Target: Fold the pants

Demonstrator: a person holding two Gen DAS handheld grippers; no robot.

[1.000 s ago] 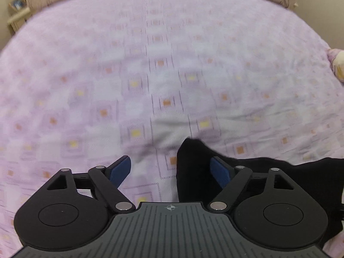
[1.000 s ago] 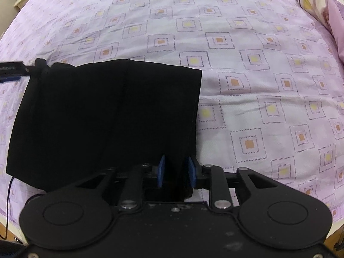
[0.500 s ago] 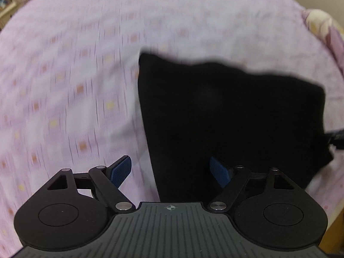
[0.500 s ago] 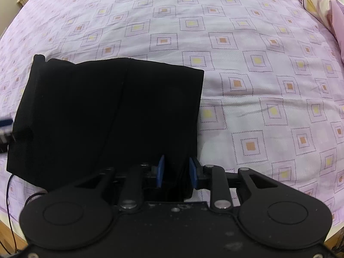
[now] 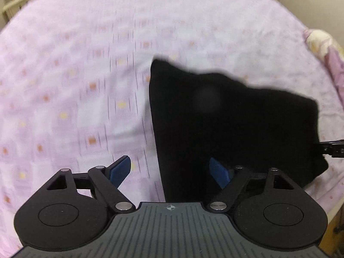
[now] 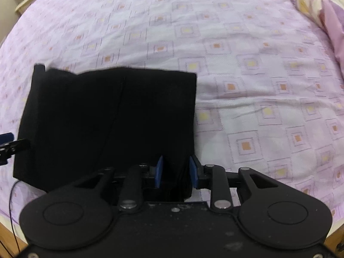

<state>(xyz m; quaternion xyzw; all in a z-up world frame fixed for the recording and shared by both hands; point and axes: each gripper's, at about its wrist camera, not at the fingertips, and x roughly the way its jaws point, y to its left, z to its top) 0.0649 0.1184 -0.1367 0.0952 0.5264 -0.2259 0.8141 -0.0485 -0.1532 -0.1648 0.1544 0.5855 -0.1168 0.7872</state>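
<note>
Since the frame a second ago, the left claw (image 5: 169, 169) has swung from the bare bedspread round to face the pants (image 5: 232, 129); half a second ago it already faced them, and the garment now sits slightly lower and further right in its view. The right wrist view has changed little, apart from the left claw's tip (image 6: 8, 145) reappearing at the garment's left side.

Left claw: released, its blue pads (image 5: 120, 168) spread wide; one lies over the bedspread, the other over black cloth, with nothing between them. Right claw (image 6: 175, 172): clenched on the near right corner of the pants (image 6: 111, 120), with cloth bunched between its blue pads (image 6: 159, 171).

The pants lie folded into a compact dark block on the bed (image 6: 247, 68), near its front edge. Their right edge runs straight; the far edge is wavy and blurred. A faint vertical seam shows mid-panel in the right view.

No brand, label or writing can be read anywhere; the only mark is a small crosshair symbol (image 5: 171, 207) on the left claw's body.

Open bedspread extends beyond and to both sides of the garment. A pillow (image 6: 320, 6) rests at the far right edge. The wooden bed frame (image 6: 8, 238) shows at the lower corners.
</note>
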